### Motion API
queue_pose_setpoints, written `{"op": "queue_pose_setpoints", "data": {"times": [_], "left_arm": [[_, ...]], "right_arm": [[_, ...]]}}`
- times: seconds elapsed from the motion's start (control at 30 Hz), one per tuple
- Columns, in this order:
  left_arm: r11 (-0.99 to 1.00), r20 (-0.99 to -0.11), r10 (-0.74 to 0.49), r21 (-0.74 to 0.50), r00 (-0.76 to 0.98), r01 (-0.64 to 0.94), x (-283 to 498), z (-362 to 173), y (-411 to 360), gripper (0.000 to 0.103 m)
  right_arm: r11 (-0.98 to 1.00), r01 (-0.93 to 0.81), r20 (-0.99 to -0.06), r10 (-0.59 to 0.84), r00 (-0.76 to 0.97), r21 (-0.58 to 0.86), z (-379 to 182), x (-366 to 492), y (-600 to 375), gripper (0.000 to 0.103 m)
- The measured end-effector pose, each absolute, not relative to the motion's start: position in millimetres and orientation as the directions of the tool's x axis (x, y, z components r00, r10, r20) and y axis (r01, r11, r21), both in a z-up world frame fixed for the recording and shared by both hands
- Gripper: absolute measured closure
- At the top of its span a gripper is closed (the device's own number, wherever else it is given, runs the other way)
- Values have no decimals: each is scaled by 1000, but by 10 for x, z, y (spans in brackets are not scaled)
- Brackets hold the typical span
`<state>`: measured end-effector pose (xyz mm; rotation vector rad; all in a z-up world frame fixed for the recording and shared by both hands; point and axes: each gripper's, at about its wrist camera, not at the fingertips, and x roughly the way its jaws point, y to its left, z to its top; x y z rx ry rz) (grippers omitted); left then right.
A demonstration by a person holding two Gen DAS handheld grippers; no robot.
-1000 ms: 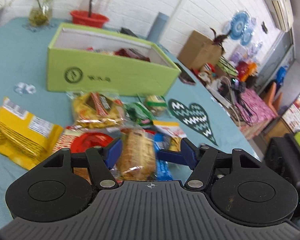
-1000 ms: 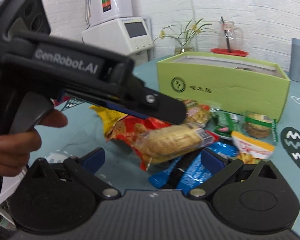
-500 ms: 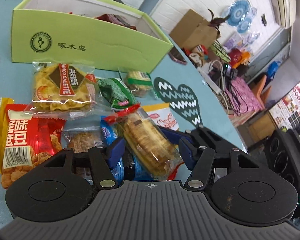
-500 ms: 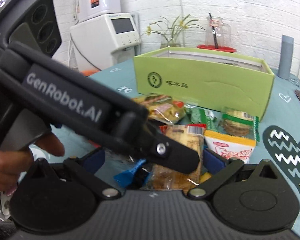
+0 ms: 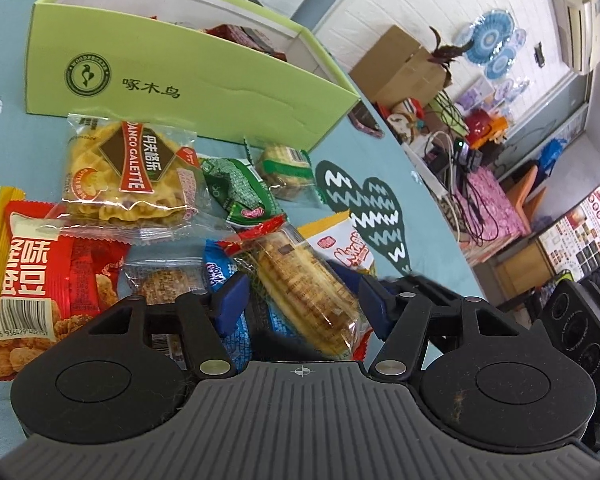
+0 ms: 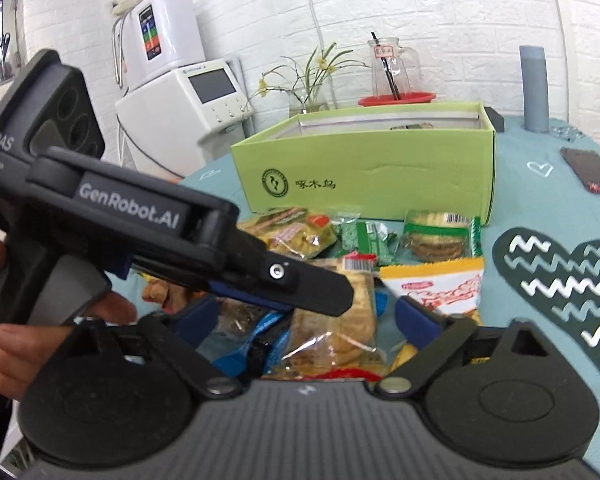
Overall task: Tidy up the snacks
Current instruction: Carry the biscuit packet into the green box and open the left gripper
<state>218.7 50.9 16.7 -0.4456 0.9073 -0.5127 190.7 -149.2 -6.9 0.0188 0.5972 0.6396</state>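
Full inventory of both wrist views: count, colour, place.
box: 1, lime green, open, behind the snacks
waffle pack: 1, clear and yellow, in front of box
red bag: 1, red, pile's left side
green packets: 2, near box front
yellow-white bag: 1, beside the heart print
blue packs: at least 1, under cracker pack
cracker pack: 1, clear with red ends, pile's near edge
phone: 1, dark, table's right
jug: 1, glass, behind box
left hand-held gripper: black, gripping cracker pack
right hand-held gripper: black, jaws closing around cracker pack, pads not touching
hand: 1, on left handle
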Motion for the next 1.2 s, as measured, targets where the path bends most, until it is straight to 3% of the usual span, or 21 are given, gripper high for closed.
{"op": "queue_pose_setpoints", "data": {"times": [0.03, 0.07, 0.17, 0.47, 0.8, 1.0, 1.1, 1.17, 1.2], "left_arm": [[799, -625, -583, -557, 519, 228, 2183, 169, 507, 63], [810, -631, -570, -540, 526, 230, 2173, 169, 496, 74], [809, -622, -569, -541, 538, 230, 2134, 171, 502, 94], [801, -564, -564, -550, 604, 235, 2408, 500, 571, 96], [839, -492, -461, -513, 738, 182, 3298, 1089, 1192, 94], [890, -564, -350, -448, 748, 78, 3917, 962, 1540, 91], [903, -609, -309, -429, 731, 25, 4161, 749, 1701, 87], [902, -613, -306, -431, 728, 17, 4224, 628, 1780, 86], [896, -600, -321, -443, 732, 30, 4217, 611, 1805, 84]], "right_arm": [[814, -548, -533, 555, 639, 191, -91, 1942, -1474, 47], [817, -546, -529, 550, 646, 184, -101, 1949, -1476, 54], [826, -535, -525, 539, 659, 177, -61, 1911, -1521, 58], [832, -550, -467, 517, 717, 75, 201, 2176, -1413, 58], [758, -652, -391, 595, 702, -19, 747, 3198, -697, 58], [713, -698, -462, 642, 611, 68, 663, 4017, -249, 58], [689, -712, -533, 657, 533, 137, 452, 4318, -12, 52], [664, -729, -552, 677, 487, 170, 354, 4381, 74, 39], [664, -728, -552, 677, 486, 173, 340, 4353, 86, 38]]}}
